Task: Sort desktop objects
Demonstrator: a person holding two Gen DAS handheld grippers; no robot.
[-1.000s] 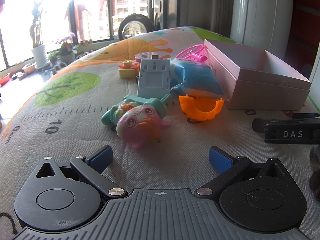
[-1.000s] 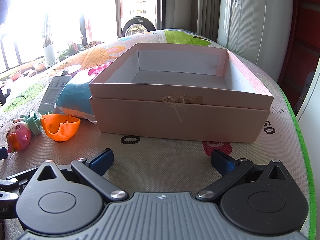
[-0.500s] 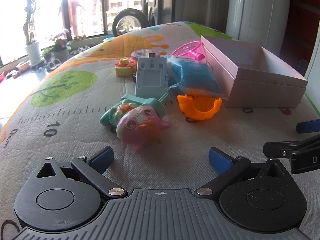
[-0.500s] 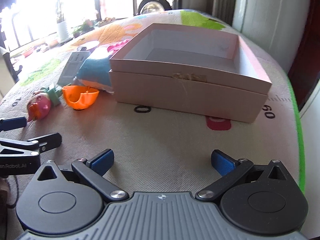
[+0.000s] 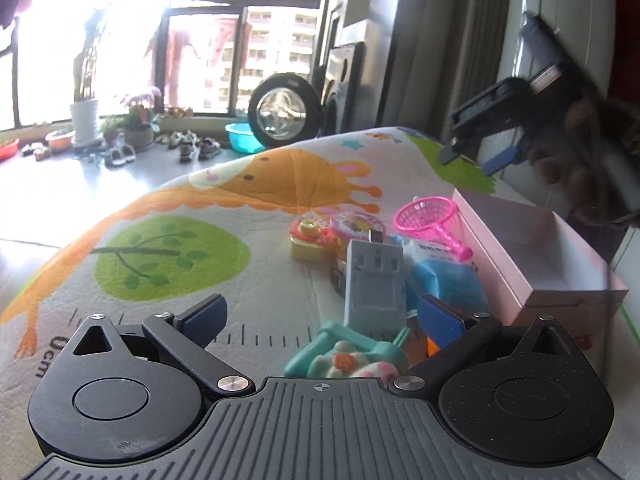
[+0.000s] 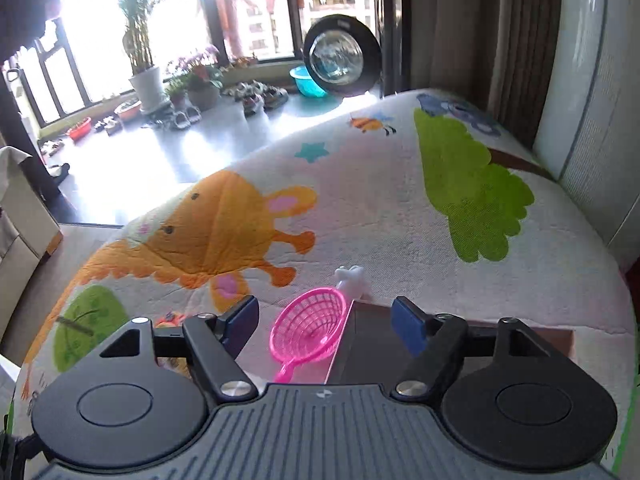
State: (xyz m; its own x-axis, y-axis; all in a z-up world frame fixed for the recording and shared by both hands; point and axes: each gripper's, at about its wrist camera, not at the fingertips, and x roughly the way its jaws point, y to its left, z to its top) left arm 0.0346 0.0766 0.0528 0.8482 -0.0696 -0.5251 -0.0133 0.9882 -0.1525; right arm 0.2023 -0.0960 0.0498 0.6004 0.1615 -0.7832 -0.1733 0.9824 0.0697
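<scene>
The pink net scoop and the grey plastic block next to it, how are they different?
The pink net scoop is bright pink, see-through mesh with a round bowl and a thin handle; the grey plastic block is dull blue-grey, solid and boxy with square ridges. The scoop leans against the pink box, propped on a blue packet; the block lies further from the box, tilted up over the toys. Both are small plastic pieces in the same cluster on the play mat.

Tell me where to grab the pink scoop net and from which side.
Grip the pink scoop net by its thin handle, coming from above, on the side away from the pink box. The mesh bowl is wide and leans against the box wall; the handle looks narrow enough for the jaws.
</scene>
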